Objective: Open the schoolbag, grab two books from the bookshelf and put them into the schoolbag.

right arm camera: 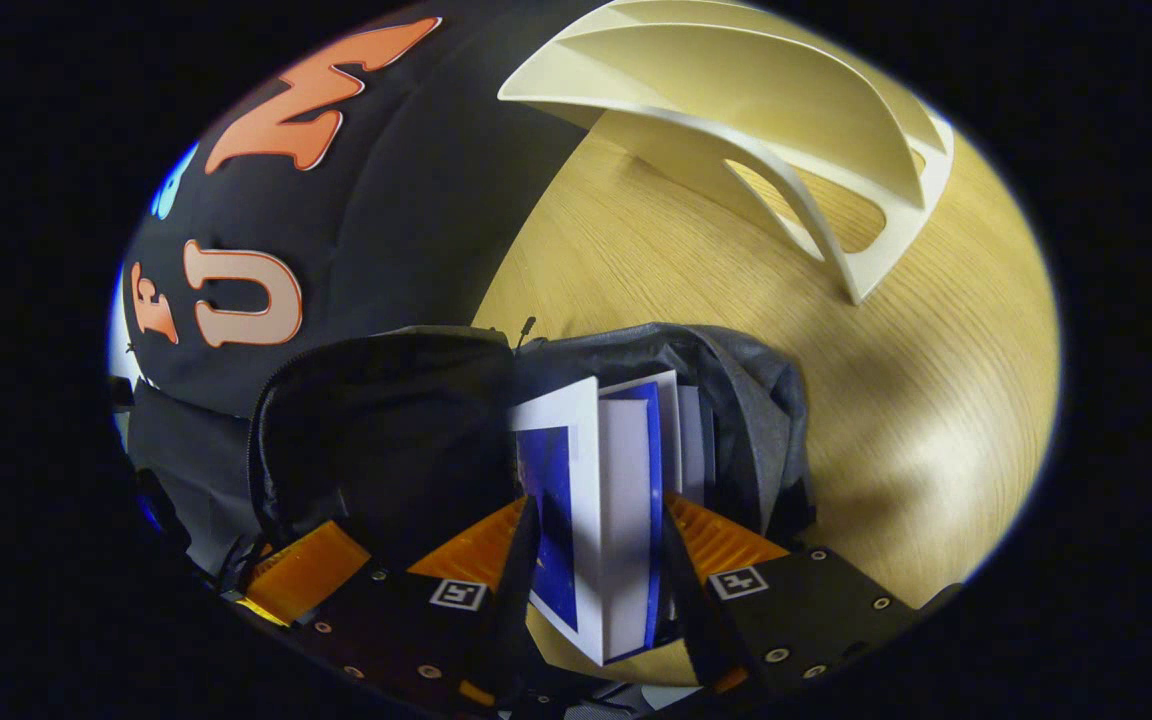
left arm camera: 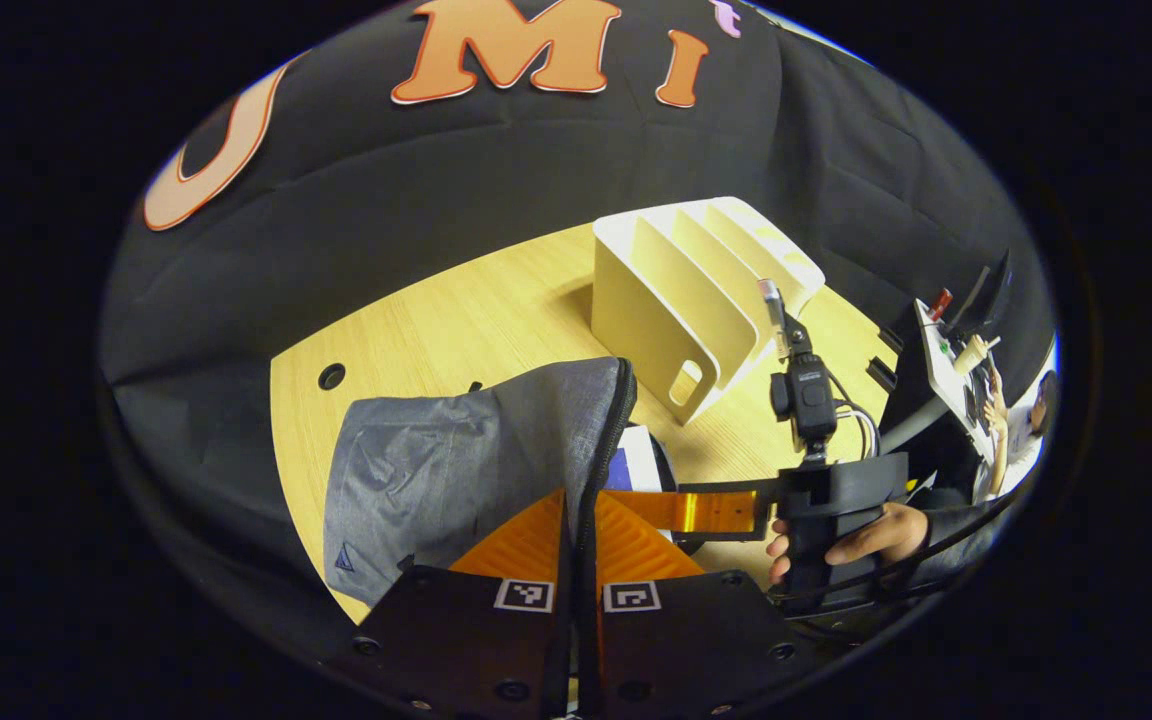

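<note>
Schoolbag, left gripper view: grey schoolbag (left arm camera: 456,450) stood on the worktop (left arm camera: 456,320), zip edge running down between the orange fingers.
Left tongs (left arm camera: 576,540): fingers closed on the schoolbag's zip edge, one on each side of it.
Bookshelf (left arm camera: 696,290): white, slotted, beyond the schoolbag on the worktop, slots bare.
Right tongs, seen from the left (left arm camera: 726,512): an orange finger reached across to the schoolbag's mouth, a hand (left arm camera: 866,535) on the black grip.
Book, left gripper view: a blue-and-white corner (left arm camera: 631,465) showed just behind the schoolbag's zip edge.
Schoolbag, right gripper view: mouth open (right arm camera: 386,430), dark inside.
Book (right arm camera: 596,490): blue and white, upright in the schoolbag's mouth, another book (right arm camera: 691,445) just behind it.
Right tongs (right arm camera: 601,560): one finger on each side of the book, gripping it.
Bookshelf, right gripper view (right arm camera: 766,130): well beyond the schoolbag.
</note>
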`<state>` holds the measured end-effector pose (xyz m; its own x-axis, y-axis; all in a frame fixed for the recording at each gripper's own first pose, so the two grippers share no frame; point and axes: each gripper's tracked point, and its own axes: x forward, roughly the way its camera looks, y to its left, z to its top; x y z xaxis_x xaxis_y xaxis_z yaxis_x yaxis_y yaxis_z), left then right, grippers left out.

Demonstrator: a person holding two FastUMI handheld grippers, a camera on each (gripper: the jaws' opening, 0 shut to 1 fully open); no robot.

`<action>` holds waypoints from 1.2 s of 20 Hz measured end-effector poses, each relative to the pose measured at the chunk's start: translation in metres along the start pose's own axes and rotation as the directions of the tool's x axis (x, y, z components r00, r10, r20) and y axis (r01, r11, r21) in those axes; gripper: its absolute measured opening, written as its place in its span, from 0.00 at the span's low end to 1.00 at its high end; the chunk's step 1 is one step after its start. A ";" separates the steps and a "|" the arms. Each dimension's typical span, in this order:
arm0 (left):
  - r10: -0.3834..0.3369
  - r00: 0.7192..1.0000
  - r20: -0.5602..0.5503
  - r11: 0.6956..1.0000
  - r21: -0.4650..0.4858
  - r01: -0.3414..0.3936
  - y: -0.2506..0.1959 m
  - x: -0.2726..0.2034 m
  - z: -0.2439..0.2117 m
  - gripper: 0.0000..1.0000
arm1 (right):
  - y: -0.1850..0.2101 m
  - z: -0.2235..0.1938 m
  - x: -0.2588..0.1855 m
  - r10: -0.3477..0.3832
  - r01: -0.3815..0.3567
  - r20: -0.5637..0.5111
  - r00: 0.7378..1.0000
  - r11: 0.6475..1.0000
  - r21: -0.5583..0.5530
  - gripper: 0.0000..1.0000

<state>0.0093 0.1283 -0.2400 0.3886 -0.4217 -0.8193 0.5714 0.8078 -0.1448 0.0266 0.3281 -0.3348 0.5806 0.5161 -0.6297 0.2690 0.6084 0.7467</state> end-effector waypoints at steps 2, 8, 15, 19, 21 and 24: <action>0.022 1.000 0.009 1.000 -0.014 -0.022 -0.003 0.002 -0.003 0.04 | -0.008 0.007 -0.015 -0.024 0.024 -0.008 1.000 1.000 -0.015 0.86; 0.112 0.994 -0.014 0.989 -0.093 -0.112 -0.038 0.022 -0.020 0.17 | -0.028 0.049 -0.062 -0.071 0.065 -0.027 0.997 0.980 -0.191 0.97; 0.252 0.968 -0.012 0.936 -0.249 -0.247 -0.070 0.026 -0.036 0.66 | -0.048 0.093 -0.125 -0.052 0.048 -0.003 0.999 0.930 -0.364 0.98; 0.338 0.937 0.084 0.915 -0.264 -0.306 -0.101 0.019 -0.003 0.91 | -0.043 0.146 -0.177 -0.018 0.078 0.124 0.992 0.863 -0.499 0.98; 0.388 0.910 0.149 0.903 -0.261 -0.342 -0.113 0.013 0.020 0.92 | -0.038 0.169 -0.199 0.008 0.098 0.184 0.983 0.824 -0.559 0.98; 0.442 0.855 0.271 0.886 -0.282 -0.368 -0.145 -0.003 0.061 0.92 | -0.027 0.210 -0.246 0.055 0.173 0.308 0.950 0.728 -0.663 0.98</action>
<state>-0.0306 -0.0129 -0.1826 0.7805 -0.1155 -0.6144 0.1594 0.9871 0.0170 0.0381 0.0584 -0.1552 0.8033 0.3378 -0.4906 -0.2135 0.9322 0.2924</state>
